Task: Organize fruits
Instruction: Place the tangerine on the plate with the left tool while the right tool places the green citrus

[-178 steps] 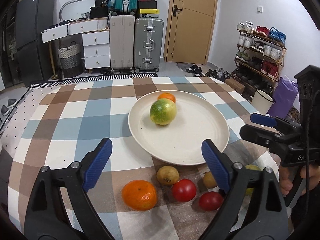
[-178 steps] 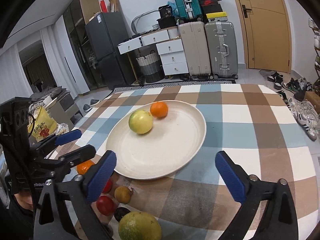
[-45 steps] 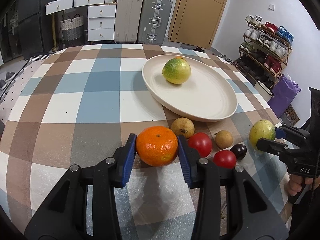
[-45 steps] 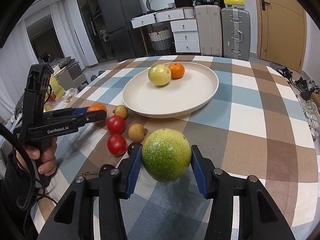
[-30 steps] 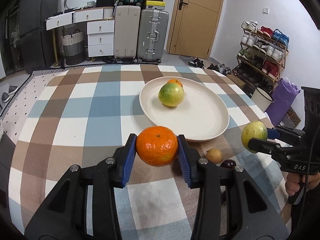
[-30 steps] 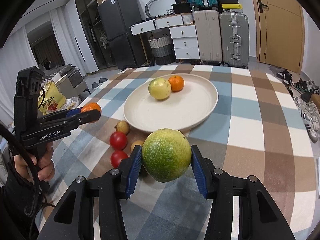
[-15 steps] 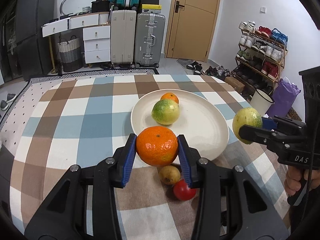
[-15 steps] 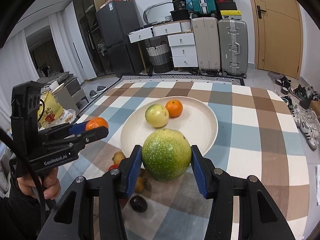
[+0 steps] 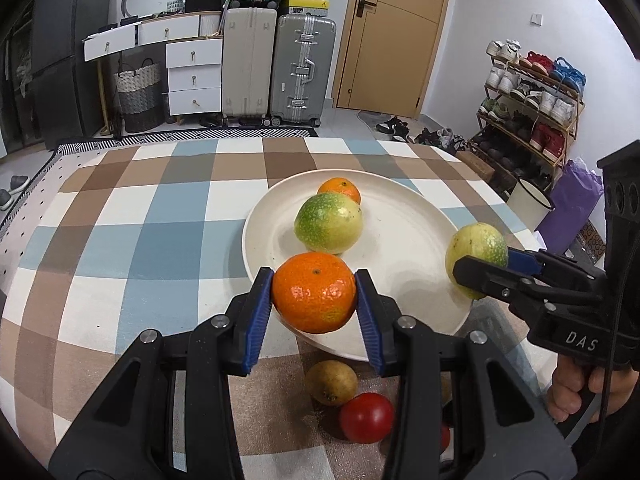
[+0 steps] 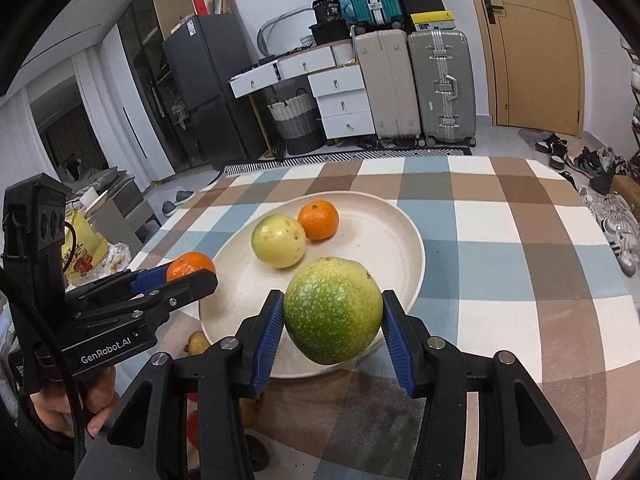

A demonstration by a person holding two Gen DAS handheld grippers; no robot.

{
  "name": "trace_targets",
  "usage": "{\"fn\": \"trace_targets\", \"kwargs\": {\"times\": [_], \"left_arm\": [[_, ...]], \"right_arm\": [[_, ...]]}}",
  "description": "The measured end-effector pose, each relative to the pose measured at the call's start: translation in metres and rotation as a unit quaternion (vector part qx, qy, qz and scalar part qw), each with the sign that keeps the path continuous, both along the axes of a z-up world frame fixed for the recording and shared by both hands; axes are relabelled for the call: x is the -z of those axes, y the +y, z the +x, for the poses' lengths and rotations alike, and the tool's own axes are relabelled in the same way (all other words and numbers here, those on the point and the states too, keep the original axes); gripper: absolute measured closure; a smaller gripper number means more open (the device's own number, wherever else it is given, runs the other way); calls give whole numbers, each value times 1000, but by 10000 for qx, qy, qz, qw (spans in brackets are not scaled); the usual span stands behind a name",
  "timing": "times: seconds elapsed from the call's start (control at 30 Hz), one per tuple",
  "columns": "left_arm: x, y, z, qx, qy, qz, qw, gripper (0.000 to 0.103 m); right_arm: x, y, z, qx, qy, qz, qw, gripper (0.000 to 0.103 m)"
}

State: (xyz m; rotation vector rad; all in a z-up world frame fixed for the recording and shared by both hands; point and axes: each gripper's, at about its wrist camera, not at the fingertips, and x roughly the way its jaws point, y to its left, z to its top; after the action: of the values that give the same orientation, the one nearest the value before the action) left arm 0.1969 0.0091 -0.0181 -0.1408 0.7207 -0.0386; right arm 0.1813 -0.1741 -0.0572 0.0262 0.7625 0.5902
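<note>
My left gripper (image 9: 315,294) is shut on an orange mandarin (image 9: 314,291) and holds it above the near rim of the cream plate (image 9: 404,248). My right gripper (image 10: 332,320) is shut on a green citrus fruit (image 10: 333,310), held above the plate's near edge (image 10: 384,236). On the plate lie a yellow-green fruit (image 9: 329,223) and a small orange (image 9: 339,190); they also show in the right wrist view, the yellow-green fruit (image 10: 279,241) and the orange (image 10: 318,219). The held green fruit shows in the left wrist view (image 9: 476,252), the held mandarin in the right wrist view (image 10: 190,264).
On the checked tablecloth (image 9: 132,232) near the plate lie a brownish-yellow fruit (image 9: 331,382) and a red tomato (image 9: 367,417). Suitcases (image 9: 276,64), drawers and a shoe rack (image 9: 532,104) stand beyond the table.
Both grippers closed on fruit from the table, the left on the mandarin and the right on the green fruit. Both have lifted and moved forward over the plate's near rim.
</note>
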Motion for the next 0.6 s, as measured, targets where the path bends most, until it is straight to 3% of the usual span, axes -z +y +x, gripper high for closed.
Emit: {"fn": "trace_targets", "kwargs": {"times": [0.37,0.6], "left_arm": [[4,-12,3,143,-26,256,9996,65],[8,-9,5,118,72,146,9998,65]], "right_arm": [[7,7,3,-32,19,-99,9999,54],[8,9,3,-18,7,-160,9999,54]]}}
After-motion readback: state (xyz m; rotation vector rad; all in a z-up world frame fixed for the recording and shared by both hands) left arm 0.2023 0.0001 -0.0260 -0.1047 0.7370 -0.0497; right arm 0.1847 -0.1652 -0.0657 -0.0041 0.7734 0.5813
